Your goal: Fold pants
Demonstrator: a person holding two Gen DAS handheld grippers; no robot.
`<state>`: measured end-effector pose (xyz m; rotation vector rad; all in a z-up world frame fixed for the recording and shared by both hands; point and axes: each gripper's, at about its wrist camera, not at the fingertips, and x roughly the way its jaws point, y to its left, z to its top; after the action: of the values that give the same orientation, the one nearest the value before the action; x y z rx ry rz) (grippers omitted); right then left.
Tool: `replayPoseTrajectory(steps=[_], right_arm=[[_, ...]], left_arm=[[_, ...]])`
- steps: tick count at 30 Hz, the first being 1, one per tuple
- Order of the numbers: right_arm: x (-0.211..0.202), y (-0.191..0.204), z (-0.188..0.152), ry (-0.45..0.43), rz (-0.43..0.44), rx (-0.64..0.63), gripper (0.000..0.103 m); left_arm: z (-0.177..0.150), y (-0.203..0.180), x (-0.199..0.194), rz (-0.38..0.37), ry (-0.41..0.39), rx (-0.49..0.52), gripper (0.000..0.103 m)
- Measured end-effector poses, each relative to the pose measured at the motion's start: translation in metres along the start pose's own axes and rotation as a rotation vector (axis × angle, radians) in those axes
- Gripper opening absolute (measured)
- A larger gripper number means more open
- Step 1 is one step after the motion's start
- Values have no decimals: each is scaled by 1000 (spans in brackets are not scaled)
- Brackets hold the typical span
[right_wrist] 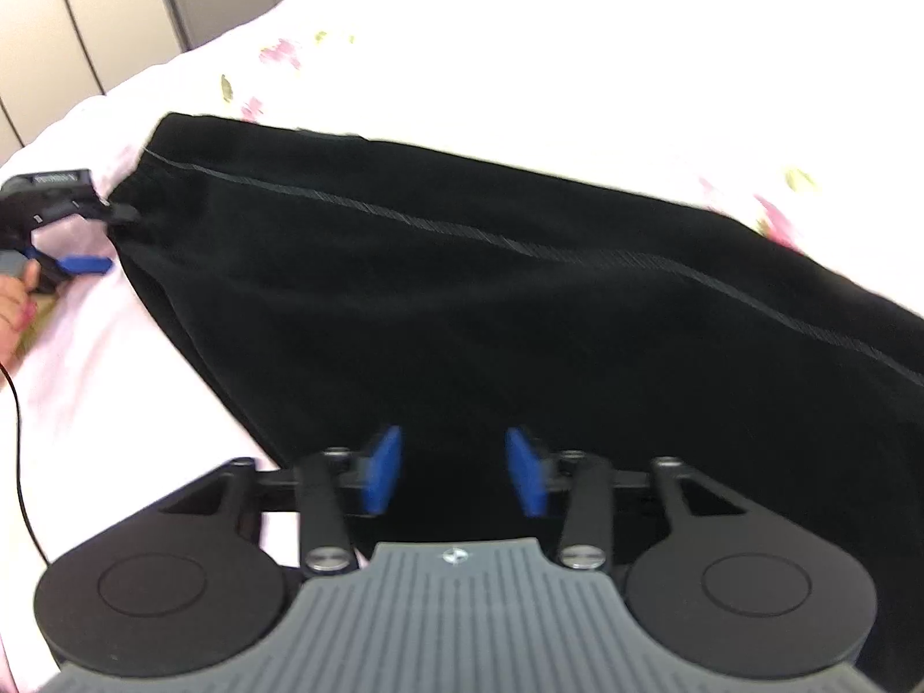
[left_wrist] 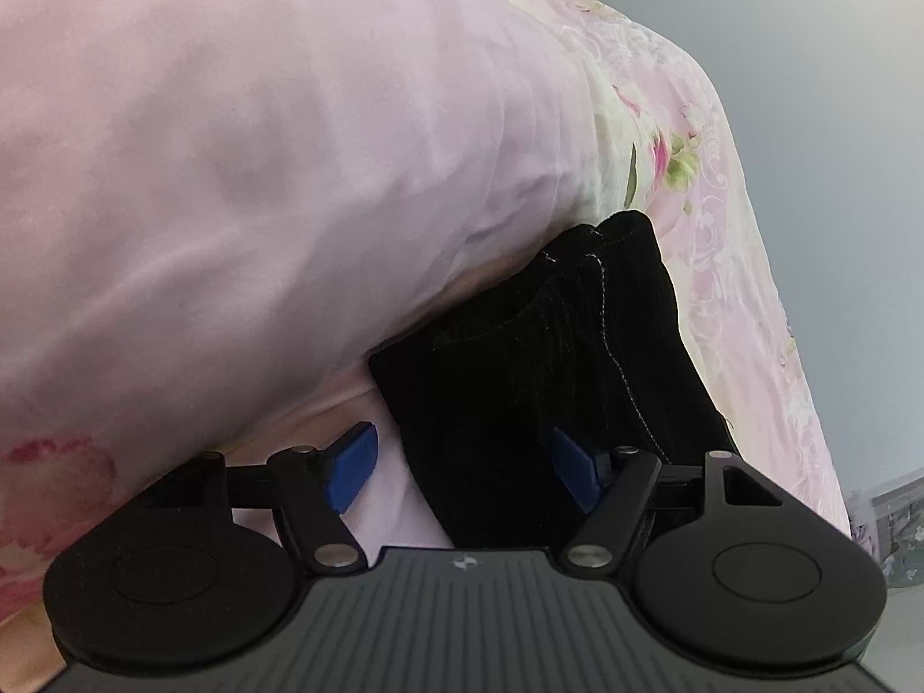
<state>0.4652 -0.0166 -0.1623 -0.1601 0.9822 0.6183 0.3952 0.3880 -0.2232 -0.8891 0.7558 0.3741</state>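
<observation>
Black pants (right_wrist: 462, 289) lie spread on a pink floral bed sheet (right_wrist: 520, 58), a grey side seam running across them. In the right wrist view my right gripper (right_wrist: 453, 468) is open, its blue pads apart just above the black cloth. The left gripper (right_wrist: 86, 242) shows at the far left of that view, at the pants' corner. In the left wrist view my left gripper (left_wrist: 468, 468) is open, with a corner of the pants (left_wrist: 548, 358) lying between its blue pads, against the right pad.
The pink sheet (left_wrist: 260, 144) bulges up over the left gripper. Wooden wardrobe doors (right_wrist: 115, 6) stand behind the bed. A black cable (right_wrist: 20, 462) runs over the sheet at the left. A grey wall (left_wrist: 837, 115) is at the right.
</observation>
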Motion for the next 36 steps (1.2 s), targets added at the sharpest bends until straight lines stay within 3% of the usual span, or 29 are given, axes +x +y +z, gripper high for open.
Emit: replayPoseTrajectory(steps=[4,8,12,15,20,28,36], right_arm=[[22,20,14,-4,62,-25,25],[49,44,9,51,107,-48,26],[69,54,-3,75,71,-81,27],[67,48,-3,81,84,-83,27],[53,23,15,81,116,-16,25],[2,-32,14,50,38,15,27],[-55,-102,-5,43,-22,38,27]], left_arm=[[4,0,8,4,-41,11,63],[8,1,11,29,-62,-10,50],[10,3,6,15,-75,-28,39],[5,-7,-4,15,-108,41,31],[5,-32,-39,-80,-159,124,29],[-2,-105,-95,-221,-196,268,28],[-63,-224,-118,-380,-179,444,27]])
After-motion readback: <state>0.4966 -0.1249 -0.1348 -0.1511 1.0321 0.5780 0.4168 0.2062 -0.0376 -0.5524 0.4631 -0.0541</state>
